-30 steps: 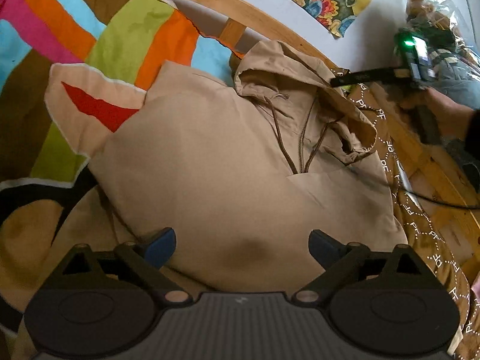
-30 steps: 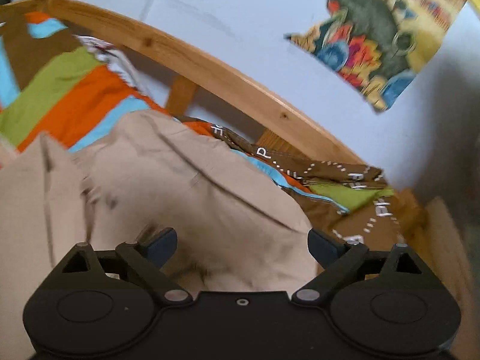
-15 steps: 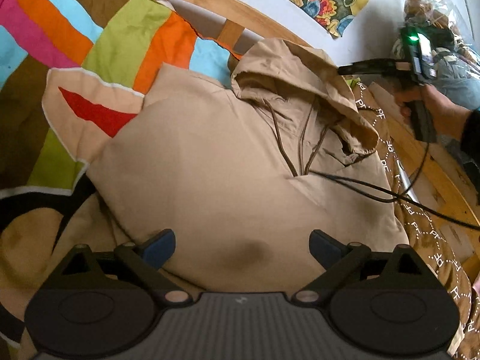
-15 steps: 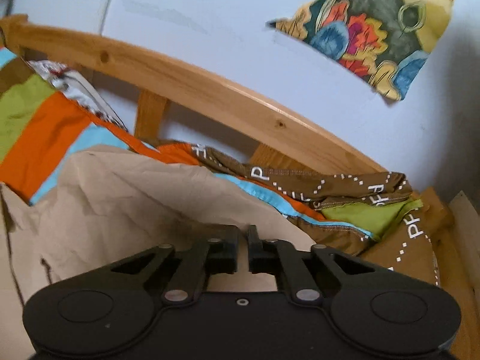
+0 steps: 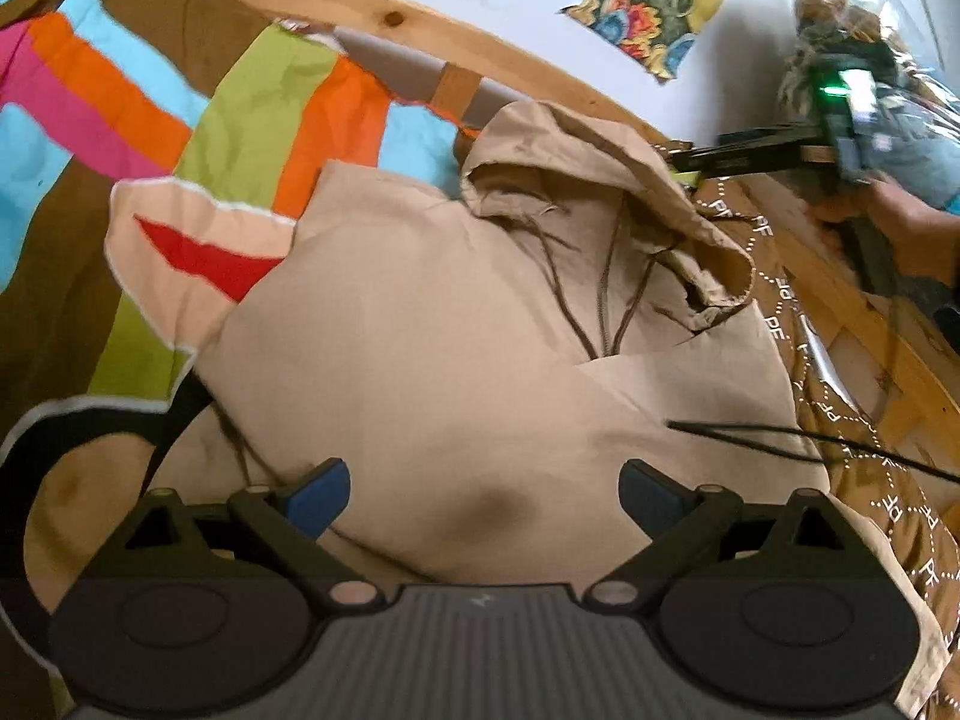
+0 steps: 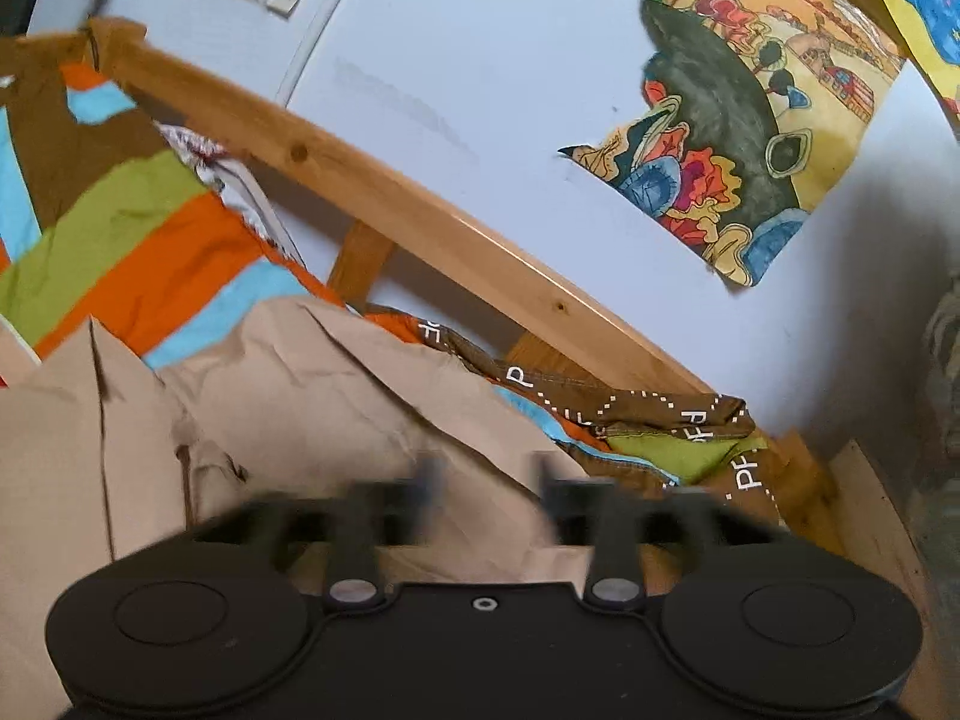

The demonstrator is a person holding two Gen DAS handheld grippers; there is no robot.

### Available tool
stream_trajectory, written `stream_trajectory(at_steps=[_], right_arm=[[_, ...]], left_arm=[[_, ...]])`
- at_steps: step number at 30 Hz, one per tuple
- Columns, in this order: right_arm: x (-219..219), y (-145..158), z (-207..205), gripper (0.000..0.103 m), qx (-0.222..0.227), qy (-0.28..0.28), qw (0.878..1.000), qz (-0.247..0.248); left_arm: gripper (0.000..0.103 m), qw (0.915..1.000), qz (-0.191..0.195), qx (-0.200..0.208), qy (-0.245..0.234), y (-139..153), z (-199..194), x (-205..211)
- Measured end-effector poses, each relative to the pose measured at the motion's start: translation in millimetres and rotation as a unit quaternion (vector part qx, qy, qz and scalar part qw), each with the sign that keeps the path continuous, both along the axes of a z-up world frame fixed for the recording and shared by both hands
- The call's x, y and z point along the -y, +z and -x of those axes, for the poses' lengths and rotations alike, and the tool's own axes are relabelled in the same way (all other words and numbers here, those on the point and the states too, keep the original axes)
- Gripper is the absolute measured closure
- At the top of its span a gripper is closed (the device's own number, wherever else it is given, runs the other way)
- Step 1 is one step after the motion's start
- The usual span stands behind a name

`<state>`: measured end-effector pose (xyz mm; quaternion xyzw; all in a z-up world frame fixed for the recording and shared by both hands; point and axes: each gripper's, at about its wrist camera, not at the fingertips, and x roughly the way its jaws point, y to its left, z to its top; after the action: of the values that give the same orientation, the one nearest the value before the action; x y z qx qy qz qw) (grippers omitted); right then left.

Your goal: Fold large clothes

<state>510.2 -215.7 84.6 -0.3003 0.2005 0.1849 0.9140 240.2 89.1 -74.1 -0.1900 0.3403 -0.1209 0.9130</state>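
- Our right gripper, clamped tight on the hood half a second ago, now shows its fingers parted to a narrow, motion-blurred gap, with tan cloth behind them; we judge it is letting the hood go.
- Our left gripper stays wide apart and holds nothing, hovering over the lower body of the tan hoodie, much as before.
- The hoodie lies front-up on the striped bedspread, hood toward the wooden bed rail, drawstrings loose.
- We take the hood adjustment as finished; sleeves and body are still unfolded.
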Motion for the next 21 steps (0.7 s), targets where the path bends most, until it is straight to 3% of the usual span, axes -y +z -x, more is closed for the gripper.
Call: stream_trajectory(at_steps=[5,8,9,10,11,12,16,19,21], right_arm=[[-18,-21,-45,0.026,0.003,-0.014,0.999,0.043],[-27,-32,-81,0.025,-0.020,-0.037,0.998,0.054],[-30,-36,-92,0.031,-0.031,-0.043,0.997,0.052],[-30,-38,-99,0.042,-0.043,-0.046,0.997,0.042],[-29,-39,-104,0.082,-0.052,-0.052,0.997,0.031],[-25,-39,-107,0.103,-0.056,-0.062,0.996,0.012],[-2,-28,-78,0.103,-0.020,-0.051,0.998,-0.030],[16,-9,-26,0.103,0.017,-0.023,0.999,-0.042],[24,3,13,0.103,0.038,-0.002,0.998,-0.045]], left_arm=[[0.004,0.9999,0.009,0.009,-0.010,-3,-9,-2],[0.004,0.9997,0.017,0.017,0.001,-2,-15,-7],[0.004,0.9995,0.020,0.022,0.009,-1,-16,-10],[0.004,0.9992,0.023,0.027,0.017,1,-16,-13],[0.005,0.9988,0.027,0.032,0.024,2,-16,-16],[0.006,0.9983,0.034,0.036,0.032,4,-17,-19],[0.013,0.9957,0.066,0.051,0.040,12,-17,-27],[0.027,0.9939,0.088,0.062,0.020,21,-14,-23],[0.042,0.9930,0.097,0.068,-0.004,27,-12,-14]])
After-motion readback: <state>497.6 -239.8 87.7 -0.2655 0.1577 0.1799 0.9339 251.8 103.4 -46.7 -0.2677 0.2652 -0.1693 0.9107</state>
